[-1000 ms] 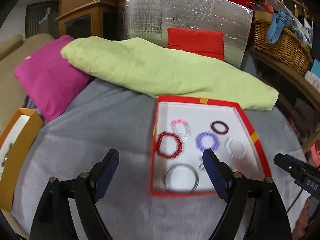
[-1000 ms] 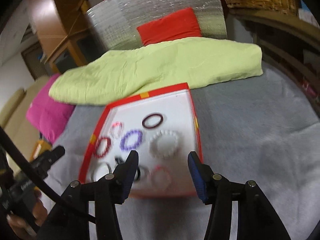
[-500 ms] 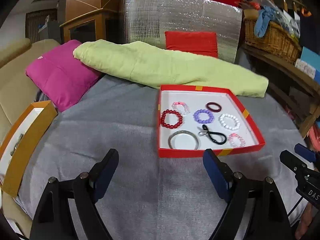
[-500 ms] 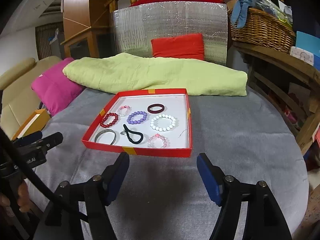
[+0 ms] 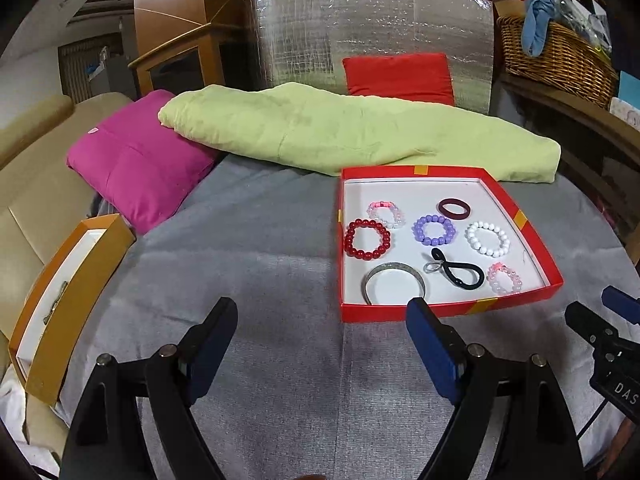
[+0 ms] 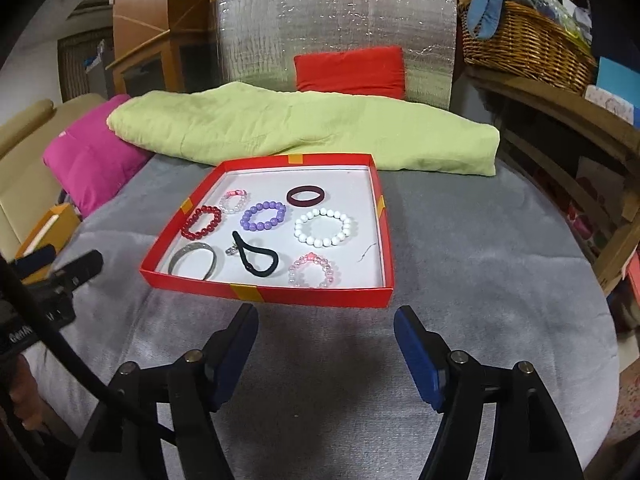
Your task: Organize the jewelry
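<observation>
A red tray (image 5: 446, 309) (image 6: 272, 295) with a white floor lies on the grey cloth. In it lie several pieces: a red bead bracelet (image 5: 367, 239) (image 6: 201, 222), a purple one (image 5: 434, 229) (image 6: 263, 215), a white one (image 5: 487, 238) (image 6: 323, 227), two pink ones, a dark band (image 5: 454, 208), a silver bangle (image 5: 393, 282) (image 6: 193, 261) and a black hair tie (image 5: 460, 273) (image 6: 256, 259). My left gripper (image 5: 322, 340) is open and empty, short of the tray's near left corner. My right gripper (image 6: 326, 342) is open and empty, just before the tray's near edge.
An orange box (image 5: 68, 300) with a white lining sits at the left edge. A green blanket (image 5: 352, 132) and a pink cushion (image 5: 136, 160) lie behind the tray. A wicker basket (image 6: 528, 46) stands on a wooden shelf at the right.
Both grippers have pulled back and up from over the tray, so the whole tray is in view. Both stay open. The jewelry has not moved.
</observation>
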Available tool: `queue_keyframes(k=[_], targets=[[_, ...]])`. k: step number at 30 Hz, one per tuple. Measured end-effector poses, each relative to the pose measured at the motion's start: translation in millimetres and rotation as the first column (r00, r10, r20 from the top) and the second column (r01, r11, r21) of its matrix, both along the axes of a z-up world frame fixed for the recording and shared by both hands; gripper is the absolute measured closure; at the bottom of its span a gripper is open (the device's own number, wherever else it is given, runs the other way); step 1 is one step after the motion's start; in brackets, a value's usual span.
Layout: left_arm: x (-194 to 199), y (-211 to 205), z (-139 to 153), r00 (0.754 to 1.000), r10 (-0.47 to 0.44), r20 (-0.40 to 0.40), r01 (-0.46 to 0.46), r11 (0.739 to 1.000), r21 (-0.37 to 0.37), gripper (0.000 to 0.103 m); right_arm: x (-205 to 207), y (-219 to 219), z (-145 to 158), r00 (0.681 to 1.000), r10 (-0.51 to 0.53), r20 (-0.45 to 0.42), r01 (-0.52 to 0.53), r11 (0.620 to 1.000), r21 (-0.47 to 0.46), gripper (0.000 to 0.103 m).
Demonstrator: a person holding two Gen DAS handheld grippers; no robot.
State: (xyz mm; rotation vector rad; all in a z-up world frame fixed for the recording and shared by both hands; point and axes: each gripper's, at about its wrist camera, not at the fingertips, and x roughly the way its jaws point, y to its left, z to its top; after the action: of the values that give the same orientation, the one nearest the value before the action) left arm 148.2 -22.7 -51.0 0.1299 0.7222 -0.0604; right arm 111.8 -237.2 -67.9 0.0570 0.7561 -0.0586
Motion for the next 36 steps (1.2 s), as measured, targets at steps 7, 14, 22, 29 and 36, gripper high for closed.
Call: queue_keyframes(k=[7,14,22,29,36], targets=[[-3.0,-3.3,1.6,1.000,0.005,0.016,-0.006,1.000,0.019,0.016,-2.1,-0.2,3.8,1.000,-0.006,0.013,0.006,1.000,-0.011,0.029],[-2.2,-6.5,0.3,1.000,0.003,0.011,-0.004,1.000,0.028,0.016,0.5,-5.8,1.1,1.000,-0.025,-0.005,0.025,1.000,-0.005,0.029],[-2.2,-9.6,-0.1,1.000,-0.005,0.010,0.004,0.999,0.036,0.016,1.2,-6.8,0.1,1.000,-0.030,-0.005,0.030,0.999,-0.019,0.029],[-2.6,-12.3,0.0,1.000,-0.012,0.009,0.012,0.999,0.040,0.016,1.8,-10.9,-1.1,0.999,-0.039,-0.010,0.038,0.999,-0.018,0.029],[-2.4,-13.0,-0.1,1.000,-0.019,0.007,0.018,0.999,0.043,0.016,2.3,-7.9,-1.7,0.999,-0.035,-0.013,0.035,0.999,-0.027,0.029]])
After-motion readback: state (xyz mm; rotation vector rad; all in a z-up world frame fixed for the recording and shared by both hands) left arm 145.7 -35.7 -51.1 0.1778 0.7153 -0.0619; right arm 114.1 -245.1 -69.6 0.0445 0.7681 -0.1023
